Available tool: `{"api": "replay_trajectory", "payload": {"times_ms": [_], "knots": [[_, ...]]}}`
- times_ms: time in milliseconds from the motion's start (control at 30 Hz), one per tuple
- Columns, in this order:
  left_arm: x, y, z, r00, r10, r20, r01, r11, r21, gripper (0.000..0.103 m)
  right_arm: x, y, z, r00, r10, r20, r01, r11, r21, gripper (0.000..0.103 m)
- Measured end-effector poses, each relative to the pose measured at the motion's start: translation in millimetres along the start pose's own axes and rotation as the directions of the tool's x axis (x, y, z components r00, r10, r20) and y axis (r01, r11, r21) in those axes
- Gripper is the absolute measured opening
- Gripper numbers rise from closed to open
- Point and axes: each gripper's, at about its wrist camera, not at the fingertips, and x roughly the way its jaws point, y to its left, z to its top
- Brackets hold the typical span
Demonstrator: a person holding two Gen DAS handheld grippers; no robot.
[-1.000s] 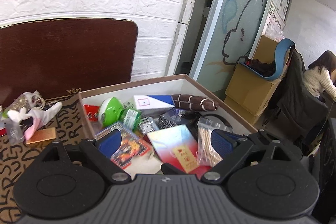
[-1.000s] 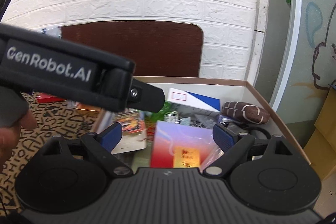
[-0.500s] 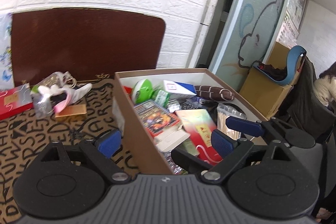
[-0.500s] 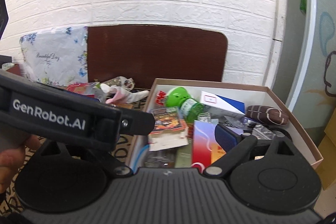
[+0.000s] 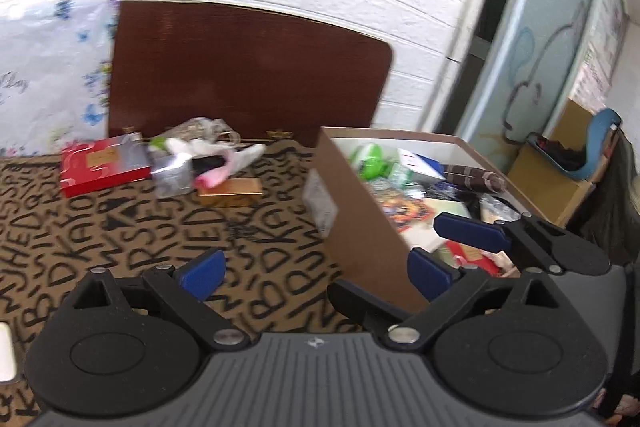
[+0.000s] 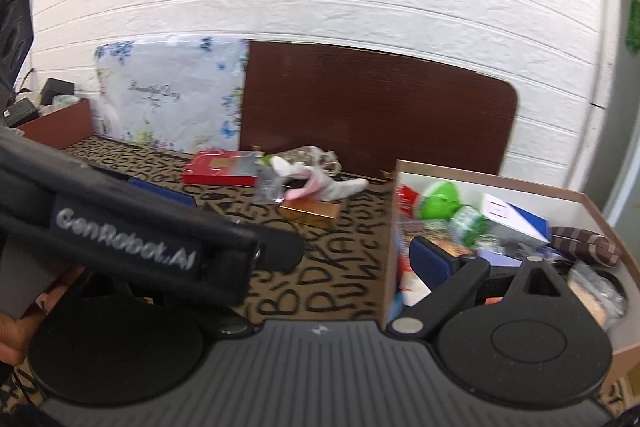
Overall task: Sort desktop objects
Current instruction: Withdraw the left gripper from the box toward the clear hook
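My left gripper [image 5: 314, 275] hangs over the letter-patterned mat [image 5: 120, 227], just left of the cardboard box [image 5: 360, 227]; its jaws are opening and nothing is between them. On the mat beyond lie a red box [image 5: 100, 167], a clear bag [image 5: 172, 175], a white-and-pink plush [image 5: 224, 163] and a gold box [image 5: 230, 191]. My right gripper [image 6: 320, 263] stands open and empty at the box wall [image 6: 390, 247]; its left finger is hidden behind the left gripper's body. The box holds a green toy [image 6: 438, 201], a white-and-blue carton [image 6: 512, 219], a striped pouch [image 6: 584, 239] and several other items.
A brown board [image 5: 248, 79] and a floral bag [image 6: 168, 91] lean on the white brick wall. A hand [image 6: 12, 335] grips the left tool. Cardboard cartons and a blue seat [image 5: 560, 179] stand to the right, past the table. A brown tray [image 6: 60, 123] sits far left.
Both grippers have swung left, from above the box's contents to its left wall and the mat. The loose objects on the mat now lie ahead. The left jaws stand slightly wider.
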Motion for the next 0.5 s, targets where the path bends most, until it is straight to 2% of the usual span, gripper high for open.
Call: {"api": "replay_trajectory", "payload": {"times_ms": [133, 267, 367, 500], "knots": [[-3, 25, 2, 0.999, 0.044, 0.003, -0.044, 0.999, -0.031, 0.101, 17, 22, 4, 0.999, 0.038, -0.001, -0.038, 0.999, -0.009, 0.095], [3, 51, 6, 0.999, 0.052, -0.004, -0.052, 0.996, -0.072, 0.103, 39, 40, 9, 0.998, 0.065, -0.009, -0.065, 0.997, -0.034, 0.095], [17, 72, 8, 0.998, 0.057, -0.028, -0.061, 0.989, -0.135, 0.103, 53, 49, 10, 0.998, 0.062, -0.013, -0.063, 0.997, -0.044, 0.095], [34, 93, 10, 0.993, 0.108, -0.041, -0.114, 0.975, -0.193, 0.102, 74, 52, 9, 0.999, 0.044, -0.013, -0.044, 0.997, -0.057, 0.095]]}}
